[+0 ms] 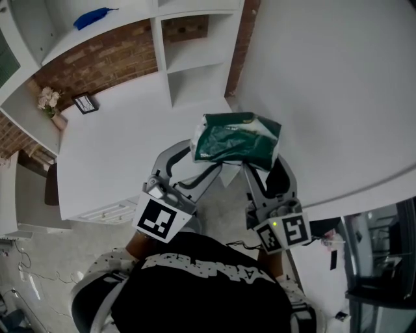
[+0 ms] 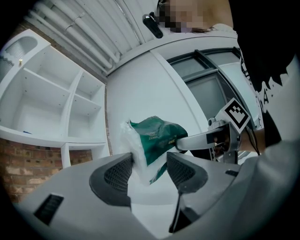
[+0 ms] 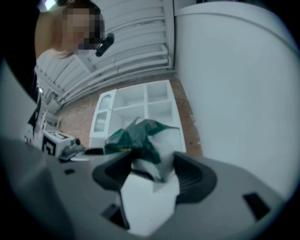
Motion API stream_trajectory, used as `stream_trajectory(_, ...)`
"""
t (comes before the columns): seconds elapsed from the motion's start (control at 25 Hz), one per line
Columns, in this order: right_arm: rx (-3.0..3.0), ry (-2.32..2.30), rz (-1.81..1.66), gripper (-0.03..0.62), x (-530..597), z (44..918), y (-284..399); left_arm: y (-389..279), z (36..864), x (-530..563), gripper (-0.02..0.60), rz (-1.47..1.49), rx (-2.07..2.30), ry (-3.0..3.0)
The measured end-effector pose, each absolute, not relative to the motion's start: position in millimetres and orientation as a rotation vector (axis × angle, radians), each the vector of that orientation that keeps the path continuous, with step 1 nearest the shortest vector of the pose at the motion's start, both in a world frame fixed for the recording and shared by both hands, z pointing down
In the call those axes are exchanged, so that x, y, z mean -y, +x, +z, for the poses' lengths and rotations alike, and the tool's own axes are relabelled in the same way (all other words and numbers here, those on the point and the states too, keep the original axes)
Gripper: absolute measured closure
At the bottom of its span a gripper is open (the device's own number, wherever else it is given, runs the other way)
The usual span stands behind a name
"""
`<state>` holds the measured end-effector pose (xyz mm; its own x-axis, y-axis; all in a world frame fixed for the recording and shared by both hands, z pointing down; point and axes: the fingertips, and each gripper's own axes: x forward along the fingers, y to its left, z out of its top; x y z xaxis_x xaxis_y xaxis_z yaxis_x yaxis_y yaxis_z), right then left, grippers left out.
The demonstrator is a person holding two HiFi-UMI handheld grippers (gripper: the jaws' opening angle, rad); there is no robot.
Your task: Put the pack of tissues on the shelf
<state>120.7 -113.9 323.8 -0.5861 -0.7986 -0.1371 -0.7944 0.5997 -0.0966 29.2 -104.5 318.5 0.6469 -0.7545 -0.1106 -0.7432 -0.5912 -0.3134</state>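
The pack of tissues [image 1: 237,138] is green with a clear plastic end and hangs in the air in front of me. My left gripper [image 1: 198,159] is shut on its left end and my right gripper [image 1: 263,162] on its right end. In the left gripper view the pack [image 2: 157,138] sits between the two pads of the left gripper [image 2: 149,171], and the right gripper's finger [image 2: 197,139] reaches in from the right. In the right gripper view the crumpled pack [image 3: 133,138] is pinched in the right gripper [image 3: 152,176]. The white shelf unit [image 1: 188,58] stands just beyond.
A white table [image 1: 110,149] lies to the left with flowers [image 1: 49,101] and a small picture frame [image 1: 85,103] at its far corner. A blue object [image 1: 91,17] rests on an upper shelf. A large white surface [image 1: 338,97] fills the right side. Brick wall behind.
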Motion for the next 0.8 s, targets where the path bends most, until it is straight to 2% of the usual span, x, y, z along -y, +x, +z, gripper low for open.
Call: stream_trajectory(0.8,-2.674,-1.367,-0.012,0.293,227,311,81,-10,308,219,0.322,0.003,-1.175,-2.554)
